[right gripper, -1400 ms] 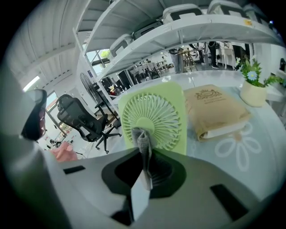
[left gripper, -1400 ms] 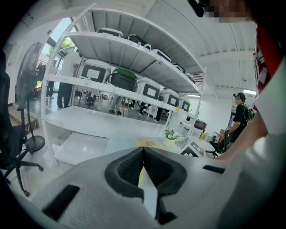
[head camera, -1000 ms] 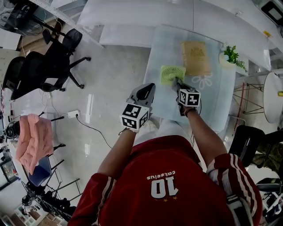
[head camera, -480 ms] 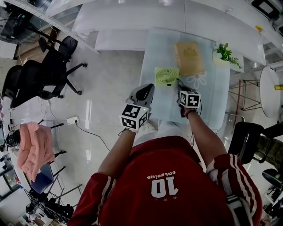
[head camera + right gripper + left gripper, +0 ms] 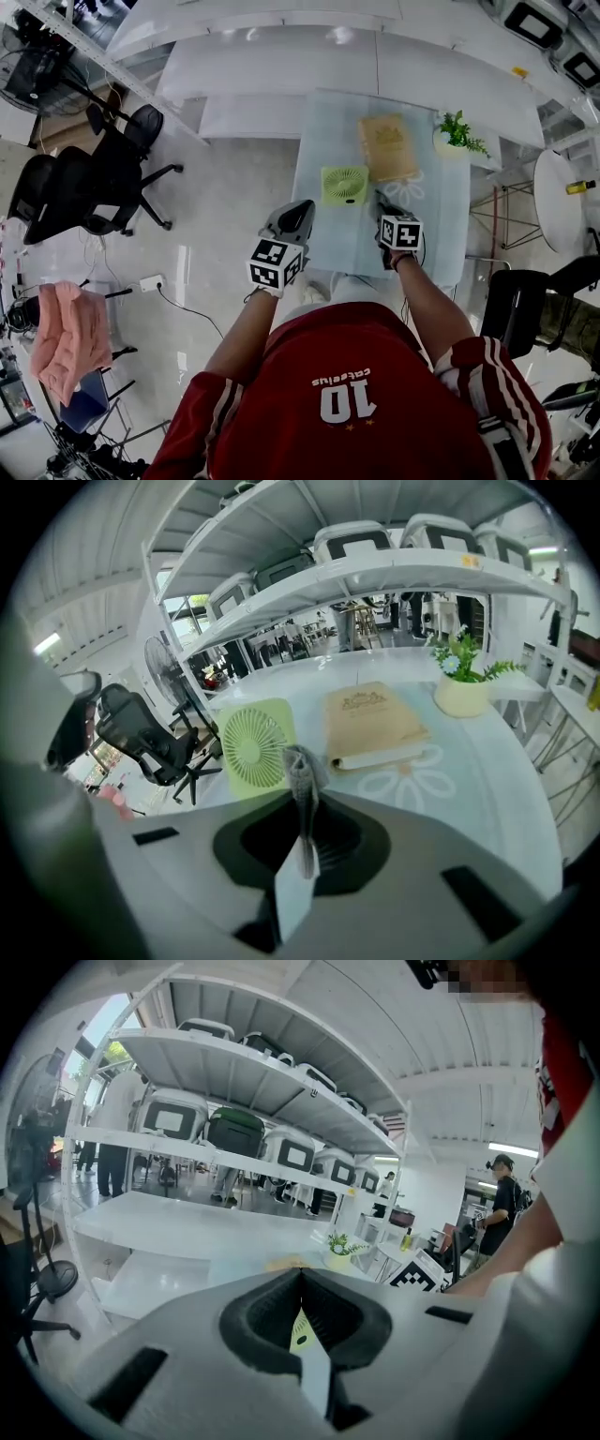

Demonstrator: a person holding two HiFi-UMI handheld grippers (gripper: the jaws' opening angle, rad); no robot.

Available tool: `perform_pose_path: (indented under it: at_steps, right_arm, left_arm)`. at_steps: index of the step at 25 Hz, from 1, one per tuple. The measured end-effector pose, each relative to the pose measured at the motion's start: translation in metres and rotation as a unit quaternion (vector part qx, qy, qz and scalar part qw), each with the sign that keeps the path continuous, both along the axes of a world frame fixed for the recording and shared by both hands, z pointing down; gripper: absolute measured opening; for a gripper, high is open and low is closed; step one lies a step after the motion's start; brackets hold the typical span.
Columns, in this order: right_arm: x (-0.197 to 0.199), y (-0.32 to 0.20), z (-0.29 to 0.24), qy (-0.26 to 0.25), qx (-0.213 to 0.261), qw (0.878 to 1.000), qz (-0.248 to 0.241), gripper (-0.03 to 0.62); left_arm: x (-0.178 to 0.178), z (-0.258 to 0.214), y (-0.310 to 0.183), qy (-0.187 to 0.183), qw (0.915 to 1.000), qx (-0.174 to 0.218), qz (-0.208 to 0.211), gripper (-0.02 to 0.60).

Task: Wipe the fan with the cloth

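Cloth (image 5: 301, 778) pinched in right gripper (image 5: 300, 841), near fan (image 5: 254, 747) w/o touching; left gripper (image 5: 300, 1309) clenched, empty. Wiping prob. not begun, all left.

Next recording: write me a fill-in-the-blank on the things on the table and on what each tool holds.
The right tool is shut on a grey ____.
The fan is coloured ____.
Between the fan and the potted plant lies a tan ____.
The left tool is shut and holds ____.
Missing words: cloth; green; book; nothing.
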State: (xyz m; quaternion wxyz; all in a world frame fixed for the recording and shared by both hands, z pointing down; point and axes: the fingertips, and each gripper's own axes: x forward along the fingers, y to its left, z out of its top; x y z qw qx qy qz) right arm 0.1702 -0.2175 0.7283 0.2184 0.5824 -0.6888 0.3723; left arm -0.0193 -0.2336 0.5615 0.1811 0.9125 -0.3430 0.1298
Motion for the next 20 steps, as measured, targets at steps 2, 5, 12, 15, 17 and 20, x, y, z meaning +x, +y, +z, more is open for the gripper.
perform_pose_path:
  at_steps: [2, 5, 12, 15, 17, 20]
  right_arm:
    - [-0.002, 0.008, -0.008, 0.002, 0.007, 1.0, -0.001, 0.024]
    - [-0.008, 0.021, -0.02, 0.006, 0.015, 1.0, -0.002, 0.023]
    - [-0.056, 0.052, -0.057, 0.003, 0.039, 0.999, -0.035, 0.025]
    - [-0.078, 0.061, -0.085, 0.005, 0.065, 0.996, -0.061, 0.025]
    - [-0.09, 0.066, -0.105, 0.004, 0.082, 0.994, -0.071, 0.025]
    - [-0.105, 0.072, -0.14, -0.001, 0.109, 0.991, -0.082, 0.025]
  left_arm:
    - [-0.014, -0.007, 0.002, 0.003, 0.9999, 0.004, -0.012, -0.002]
    - [-0.035, -0.02, 0.007, 0.011, 0.9995, 0.016, -0.027, 0.0]
    - [-0.095, -0.06, 0.039, 0.023, 0.9977, 0.045, -0.046, -0.001]
    - [-0.121, -0.074, 0.059, 0.028, 0.9967, 0.055, -0.054, -0.001]
    - [-0.136, -0.083, 0.066, 0.038, 0.9953, 0.057, -0.068, -0.001]
    - [-0.153, -0.098, 0.072, 0.067, 0.9925, 0.052, -0.088, 0.0]
